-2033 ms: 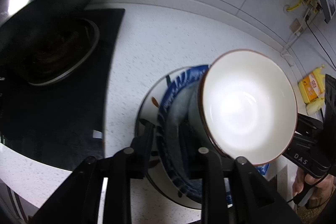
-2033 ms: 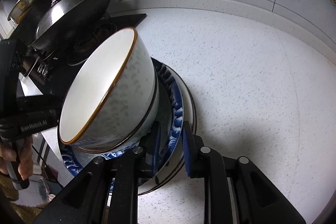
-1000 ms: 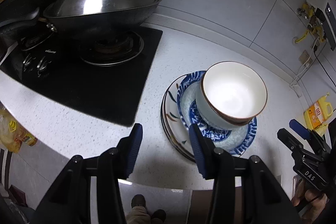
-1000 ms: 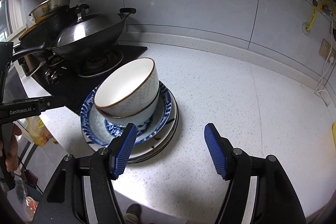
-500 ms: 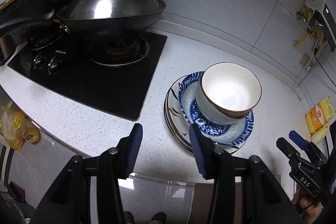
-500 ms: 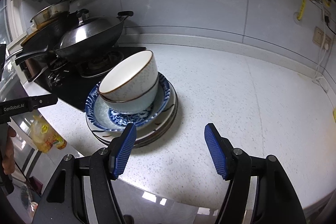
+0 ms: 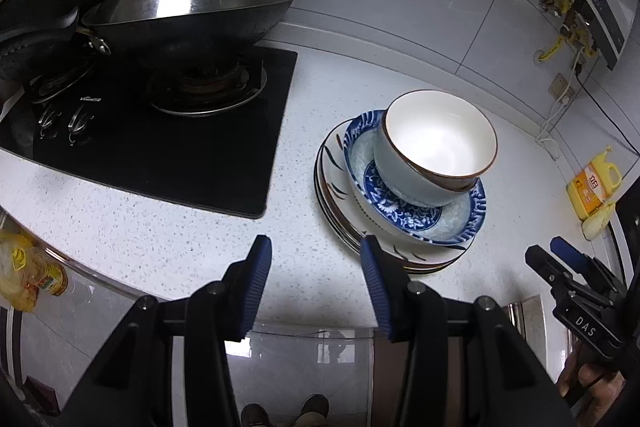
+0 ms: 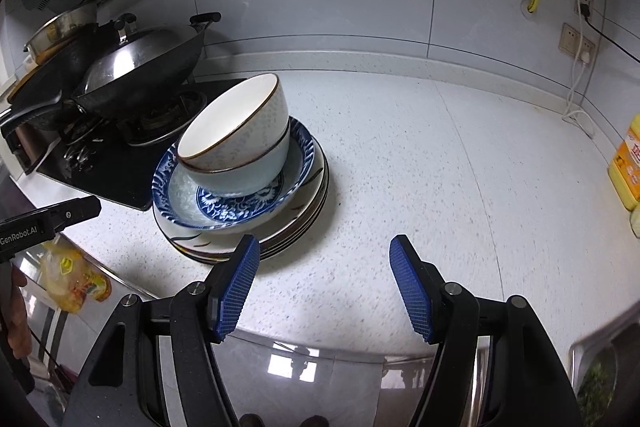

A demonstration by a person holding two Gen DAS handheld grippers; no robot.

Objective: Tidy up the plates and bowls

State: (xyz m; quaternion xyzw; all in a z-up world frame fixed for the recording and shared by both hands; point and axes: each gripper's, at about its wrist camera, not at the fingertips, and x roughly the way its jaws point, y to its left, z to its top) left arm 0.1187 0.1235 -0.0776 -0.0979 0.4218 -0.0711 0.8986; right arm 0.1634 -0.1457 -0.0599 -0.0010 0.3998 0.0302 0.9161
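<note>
One stack of dishes stands on the white speckled counter [image 8: 420, 155]. Two nested white bowls with brown rims [image 7: 436, 143] [image 8: 236, 135] sit tilted in a blue-patterned dish [image 7: 420, 223] [image 8: 224, 211], which rests on several flat white plates [image 7: 340, 211] [image 8: 280, 235]. My left gripper [image 7: 316, 259] is open and empty above the counter's front edge, its right fingertip just short of the plates' rim. My right gripper [image 8: 324, 263] is open and empty too, held back from the stack, which lies ahead and to its left. The right gripper's fingers [image 7: 560, 259] also show at the right edge of the left wrist view.
A black hob [image 7: 160, 139] [image 8: 104, 163] with a lidded steel wok [image 7: 192, 7] [image 8: 136, 63] lies left of the stack. A yellow bottle [image 7: 592, 187] [image 8: 628, 163] stands at the far right. Cables and sockets [image 8: 576, 47] hang on the tiled wall. Bare counter stretches right of the plates.
Both grippers let go of the plates and drew back and up from the stack two seconds ago; over the last second they eased back slightly more. The dishes have stayed put.
</note>
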